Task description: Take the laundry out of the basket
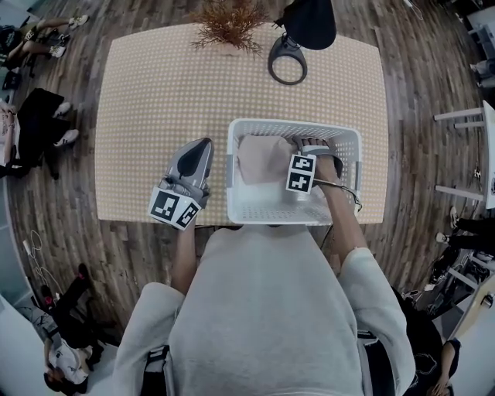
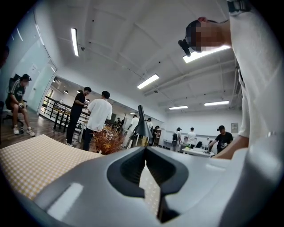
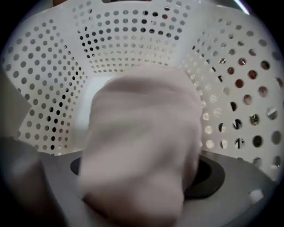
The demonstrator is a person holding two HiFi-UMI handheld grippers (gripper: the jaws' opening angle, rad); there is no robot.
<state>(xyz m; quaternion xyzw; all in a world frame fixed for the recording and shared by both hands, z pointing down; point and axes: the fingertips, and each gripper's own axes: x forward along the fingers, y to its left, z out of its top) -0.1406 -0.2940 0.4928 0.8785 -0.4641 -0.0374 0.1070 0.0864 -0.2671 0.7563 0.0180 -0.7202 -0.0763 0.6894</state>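
A white perforated laundry basket (image 1: 232, 182) stands at the near right of the checked table (image 1: 155, 100). A pale pink garment (image 1: 263, 158) lies bunched in it. My right gripper (image 1: 313, 148) is down inside the basket at the garment's right side. In the right gripper view its jaws stand wide, and the blurred garment (image 3: 142, 128) fills the space between them; the basket wall (image 3: 120, 40) curves behind. I see no pad pressing on the cloth. My left gripper (image 1: 201, 147) rests on the table just left of the basket. It is shut and empty, and its tips (image 2: 144, 153) point across the table.
A dried plant (image 1: 230, 23) and a black desk lamp (image 1: 302, 31) with a ring base (image 1: 287, 62) stand at the table's far edge. People sit and stand around the room (image 2: 98, 117). White furniture legs (image 1: 460, 116) are at the right.
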